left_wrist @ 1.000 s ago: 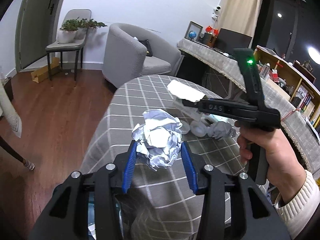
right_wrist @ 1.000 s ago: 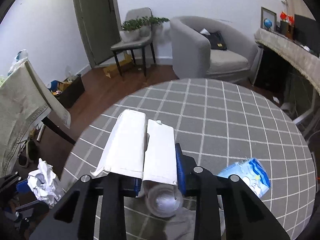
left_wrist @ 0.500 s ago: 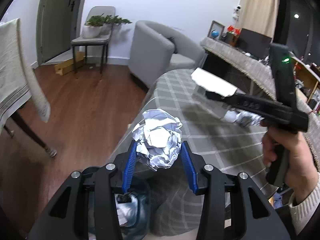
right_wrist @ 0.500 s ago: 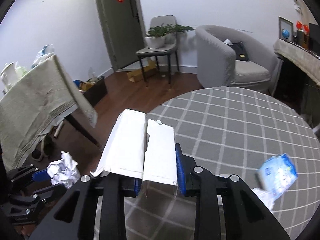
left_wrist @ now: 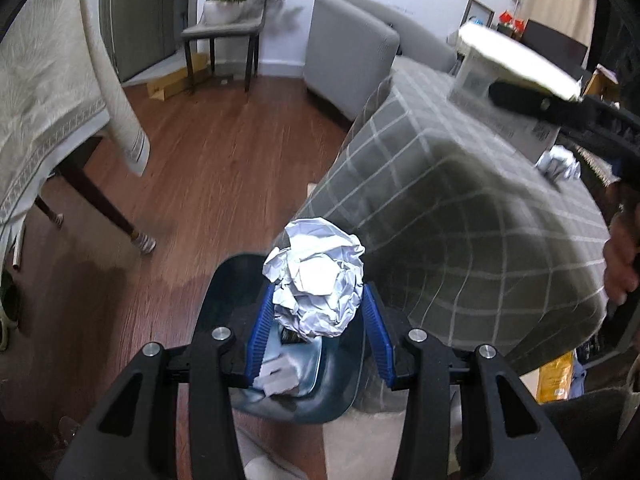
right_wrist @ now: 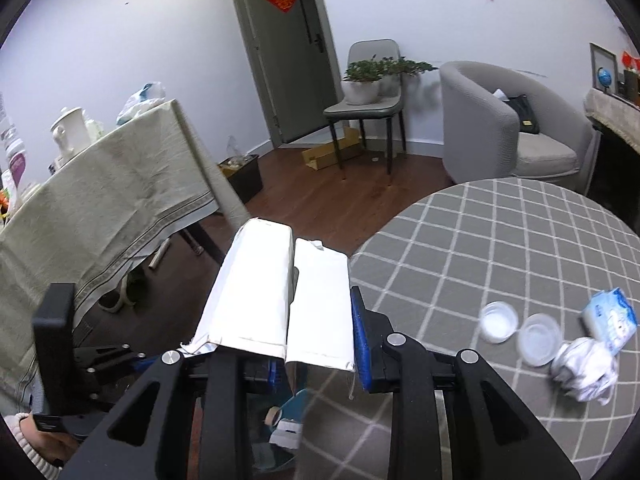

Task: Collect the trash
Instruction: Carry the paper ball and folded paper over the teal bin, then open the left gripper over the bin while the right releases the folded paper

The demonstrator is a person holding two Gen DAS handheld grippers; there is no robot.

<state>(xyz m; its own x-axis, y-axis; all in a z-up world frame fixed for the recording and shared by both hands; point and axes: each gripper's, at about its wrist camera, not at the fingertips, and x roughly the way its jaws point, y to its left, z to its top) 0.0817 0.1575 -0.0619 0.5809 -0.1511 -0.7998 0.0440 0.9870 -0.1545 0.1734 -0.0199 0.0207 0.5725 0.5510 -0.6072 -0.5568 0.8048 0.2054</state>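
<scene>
My left gripper [left_wrist: 316, 320] has its blue pads pressed on either side of a crumpled ball of white paper [left_wrist: 316, 280], holding it clear of any surface. Directly below the ball, toward six o'clock in the left wrist view, sits the dark trash bin [left_wrist: 344, 376] on the wooden floor [left_wrist: 208, 168]; scraps already lie inside it, though the blur keeps me from saying what they are. The bin stands just beside the draped edge of the round table with the grey checked cloth [left_wrist: 472, 216], which fills the three o'clock side of that view.

My right gripper [right_wrist: 320, 344] is closed narrowly on a flattened white carton [right_wrist: 288, 292], which sticks out forward toward twelve o'clock, past the table's edge and over the floor. In the left wrist view the same carton [left_wrist: 516, 60] appears at about two o'clock, held above the tabletop.

Left on the tabletop, around four o'clock in the right wrist view, lie two clear plastic lids [right_wrist: 520, 326], another crumpled paper ball [right_wrist: 584, 376] and a blue-and-white tissue packet [right_wrist: 610, 318], close together.
</scene>
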